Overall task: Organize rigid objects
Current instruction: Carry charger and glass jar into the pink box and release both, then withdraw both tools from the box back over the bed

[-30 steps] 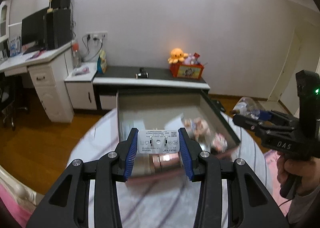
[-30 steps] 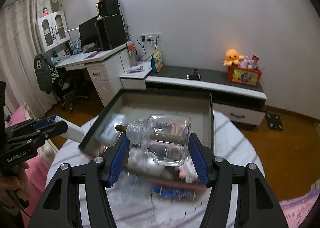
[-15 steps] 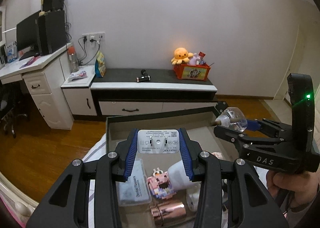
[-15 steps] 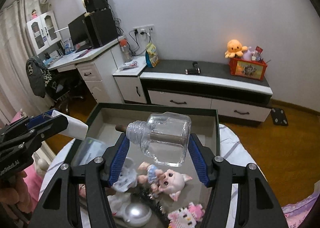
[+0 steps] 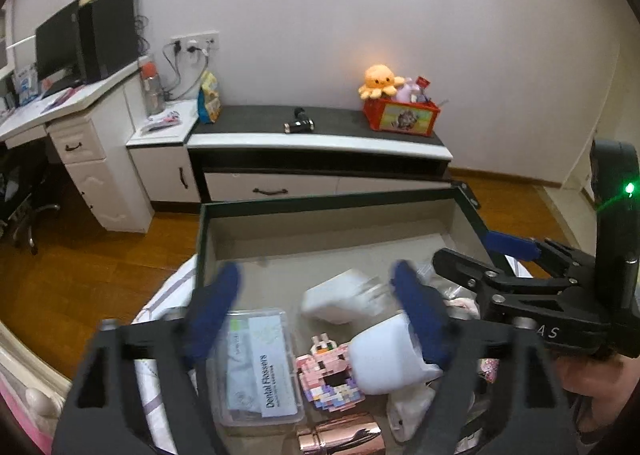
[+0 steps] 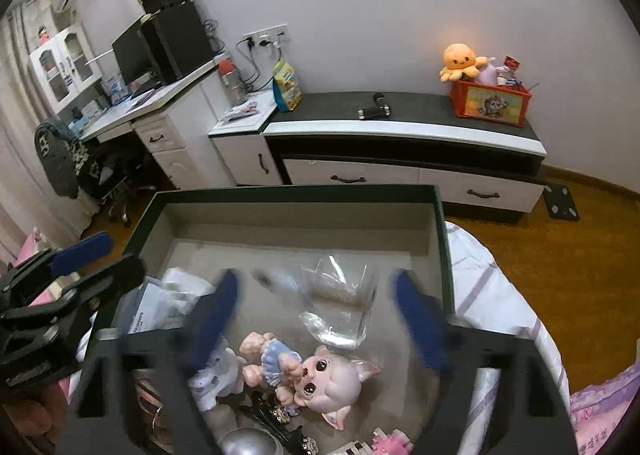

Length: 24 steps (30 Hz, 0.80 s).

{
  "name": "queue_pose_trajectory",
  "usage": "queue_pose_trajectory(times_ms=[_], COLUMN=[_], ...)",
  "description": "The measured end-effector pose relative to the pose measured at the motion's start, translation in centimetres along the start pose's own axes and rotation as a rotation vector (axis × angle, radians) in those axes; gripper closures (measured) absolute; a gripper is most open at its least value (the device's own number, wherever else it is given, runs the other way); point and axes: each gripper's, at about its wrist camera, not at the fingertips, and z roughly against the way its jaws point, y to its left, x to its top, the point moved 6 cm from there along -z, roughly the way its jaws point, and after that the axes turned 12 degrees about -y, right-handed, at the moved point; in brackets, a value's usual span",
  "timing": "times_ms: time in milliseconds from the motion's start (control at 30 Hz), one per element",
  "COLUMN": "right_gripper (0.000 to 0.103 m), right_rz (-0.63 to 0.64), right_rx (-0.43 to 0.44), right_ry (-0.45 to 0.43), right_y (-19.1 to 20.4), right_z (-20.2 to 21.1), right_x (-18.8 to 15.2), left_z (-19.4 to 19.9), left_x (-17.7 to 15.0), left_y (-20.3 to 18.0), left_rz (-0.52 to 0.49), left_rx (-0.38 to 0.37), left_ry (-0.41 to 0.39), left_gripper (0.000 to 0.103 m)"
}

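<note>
Since the earlier frames both grippers have let go: the white plug that was pinched in the left gripper (image 5: 316,295) is now lying loose in the box (image 5: 320,201), and the glass bottle that sat in the right gripper (image 6: 316,295) is now dropping or resting, blurred, on the box floor.

The left jaws are opening, spread wide, with the plug (image 5: 340,297) between and beyond them but untouched by either pad. It is lying near the middle of the box floor, just behind a white cup (image 5: 388,355) and a pink block figure (image 5: 328,375). A clear case (image 5: 260,363) labelled as dental flossers is sitting at the left side of the box.

The right jaws are also opening, spread wide, the bottle (image 6: 340,303) showing between them without contact. It is lying just behind a pig doll (image 6: 324,375) in a blue dress.

The box is resting on a bed (image 6: 492,295) with a pale striped cover. The 2 grippers are hanging side by side over it, each showing in the other's view.
</note>
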Motion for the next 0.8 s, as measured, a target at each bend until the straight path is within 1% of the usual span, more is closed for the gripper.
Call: queue_pose_trajectory(times_ms=[33, 67, 100, 167, 400, 667, 800], right_gripper=[0.014, 0.009, 0.0, 0.0, 0.0, 0.0, 0.0], right_rz=[0.001, 0.0, -0.004, -0.02, -0.063, -0.054, -0.053], right_rx=[-0.01, -0.028, -0.034, -0.035, -0.036, -0.02, -0.016], right_ry=[-0.002, -0.007, -0.015, -0.027, -0.08, -0.129, -0.145], right_y=[-0.1, -0.2, -0.3, -0.3, 0.4, 2.5, 3.2], right_z=[0.1, 0.4, 0.7, 1.4, 5.5, 10.6, 12.5], right_x=[0.1, -0.1, -0.1, -0.2, -0.8, -2.3, -3.3], left_z=[0.5, 0.9, 1.4, 2.5, 6.8, 12.2, 14.2], left_x=[0.1, 0.0, 0.0, 0.0, -0.9, -2.8, -3.8], left_y=[0.1, 0.2, 0.4, 0.6, 1.2, 1.5, 1.7], left_rz=[0.0, -0.001, -0.001, -0.002, 0.019, 0.039, 0.051], left_rx=[0.007, 0.015, 0.022, 0.029, 0.022, 0.023, 0.022], left_ry=[-0.011, -0.016, -0.022, -0.032, -0.063, -0.093, -0.104], left_gripper=[0.008, 0.004, 0.003, 0.0, 0.0, 0.0, 0.0])
